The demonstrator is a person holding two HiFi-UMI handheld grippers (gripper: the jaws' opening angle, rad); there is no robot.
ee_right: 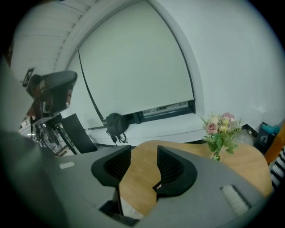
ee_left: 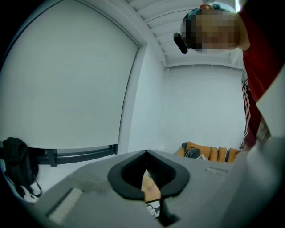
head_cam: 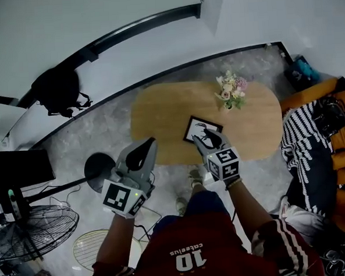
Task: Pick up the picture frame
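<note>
The picture frame [head_cam: 202, 128], black-edged with a white deer print, lies flat on the oval wooden table [head_cam: 159, 118] near its front edge. My right gripper [head_cam: 206, 137] hovers over the frame's near side, and its jaws stand open. In the right gripper view only bare table wood [ee_right: 240, 156] shows between those jaws [ee_right: 143, 152]. My left gripper [head_cam: 149, 143] hangs off the table's front-left edge, its jaws shut with nothing in them. In the left gripper view, a sliver of the frame [ee_left: 153, 208] shows through the slit below its meeting tips [ee_left: 146, 155].
A small vase of flowers [head_cam: 232, 91] [ee_right: 220, 131] stands on the table behind the frame. An orange sofa with a striped blanket [head_cam: 310, 149] lies to the right. A black backpack [head_cam: 59, 89], a round black stand base [head_cam: 98, 167] and a floor fan [head_cam: 26, 231] are at the left.
</note>
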